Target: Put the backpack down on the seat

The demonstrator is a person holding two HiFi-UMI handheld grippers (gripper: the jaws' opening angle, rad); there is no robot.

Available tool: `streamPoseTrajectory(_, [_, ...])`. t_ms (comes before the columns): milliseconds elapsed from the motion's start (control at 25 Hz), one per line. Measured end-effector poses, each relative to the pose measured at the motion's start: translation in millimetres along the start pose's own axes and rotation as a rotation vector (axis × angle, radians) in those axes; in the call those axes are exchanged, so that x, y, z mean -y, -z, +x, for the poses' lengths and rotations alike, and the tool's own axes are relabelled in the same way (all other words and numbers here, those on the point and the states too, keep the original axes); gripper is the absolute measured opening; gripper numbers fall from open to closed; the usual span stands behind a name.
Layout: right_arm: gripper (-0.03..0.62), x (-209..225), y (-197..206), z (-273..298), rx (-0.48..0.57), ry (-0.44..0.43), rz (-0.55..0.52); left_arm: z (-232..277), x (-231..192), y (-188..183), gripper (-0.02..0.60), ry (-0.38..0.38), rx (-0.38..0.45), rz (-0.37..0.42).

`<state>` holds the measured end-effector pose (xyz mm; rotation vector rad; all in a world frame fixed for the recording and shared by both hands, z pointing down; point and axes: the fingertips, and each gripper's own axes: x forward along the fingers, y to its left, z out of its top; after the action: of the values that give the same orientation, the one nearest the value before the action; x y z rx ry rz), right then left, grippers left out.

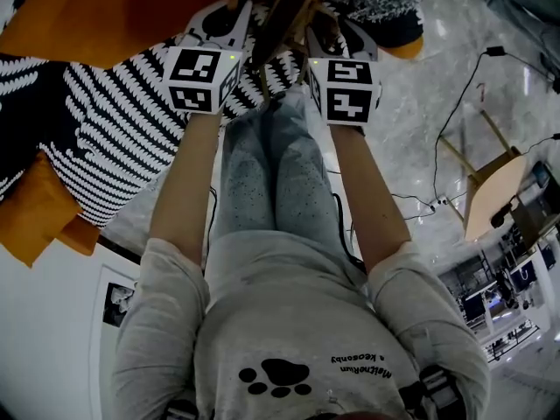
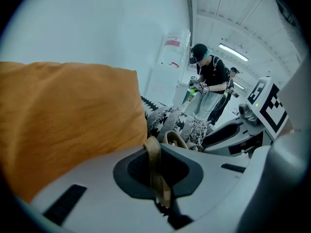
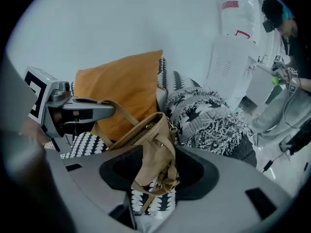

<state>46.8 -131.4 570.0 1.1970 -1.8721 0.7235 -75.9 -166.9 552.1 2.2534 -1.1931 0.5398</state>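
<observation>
A tan backpack hangs between my two grippers over a seat with a black-and-white patterned cover. My left gripper is shut on one of its straps, which runs up through the closed jaws. In the right gripper view the bag's body sits between the spread jaws of my right gripper; the pads stand off it and the patterned seat shows in the gap below. The left gripper shows at the left there, with the strap leading to it.
An orange cushion and a grey shaggy cushion lie on the seat behind the bag. A wooden chair and cables are on the floor to the right. Another person stands farther back.
</observation>
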Motion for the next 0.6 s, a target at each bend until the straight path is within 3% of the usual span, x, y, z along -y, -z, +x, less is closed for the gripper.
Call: streamPoseTrajectory(600, [0.201,6,10,-1,0.027,-0.065,0.042,17,20,14,0.023,0.013,-0.046,0.006])
